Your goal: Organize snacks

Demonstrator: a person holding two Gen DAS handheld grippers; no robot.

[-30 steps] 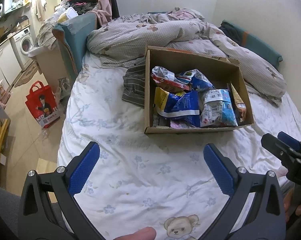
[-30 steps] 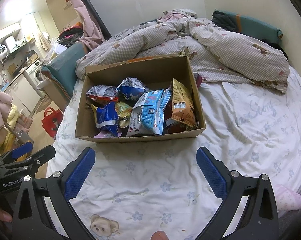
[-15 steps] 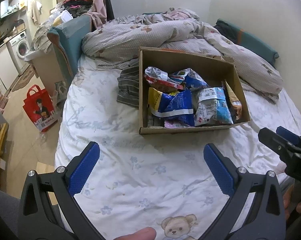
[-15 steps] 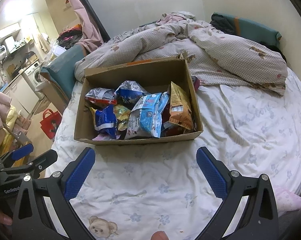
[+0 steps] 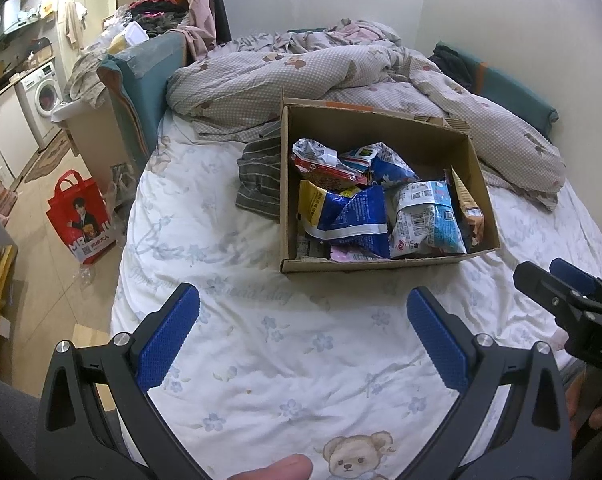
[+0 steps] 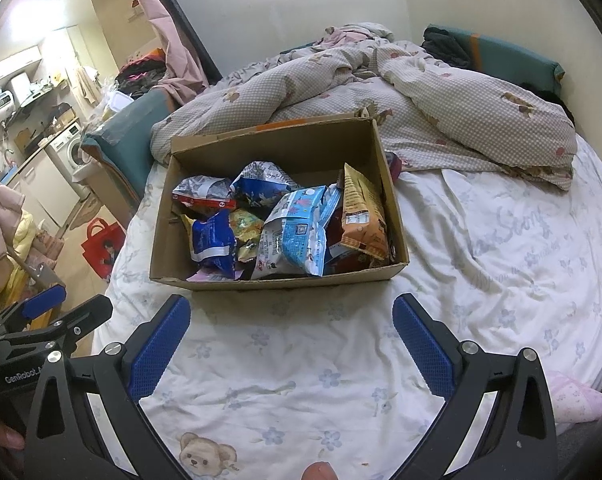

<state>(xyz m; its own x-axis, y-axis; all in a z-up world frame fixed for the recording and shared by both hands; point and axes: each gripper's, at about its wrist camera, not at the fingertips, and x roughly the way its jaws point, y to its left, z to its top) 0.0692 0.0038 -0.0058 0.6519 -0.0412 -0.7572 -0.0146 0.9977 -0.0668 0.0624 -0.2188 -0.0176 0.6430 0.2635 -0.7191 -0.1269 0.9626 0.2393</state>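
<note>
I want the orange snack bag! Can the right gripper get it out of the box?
Probably yes. The right gripper is open, the cardboard box has no lid, and the orange bag stands upright on top, with only bare sheet between.

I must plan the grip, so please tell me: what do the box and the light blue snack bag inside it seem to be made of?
The box looks like brown corrugated cardboard, matte, with torn, bent edges at the far rim. The light blue snack bag appears to be thin plastic film, glossy: it is crinkled and catches light. Both probably deform easily.
</note>
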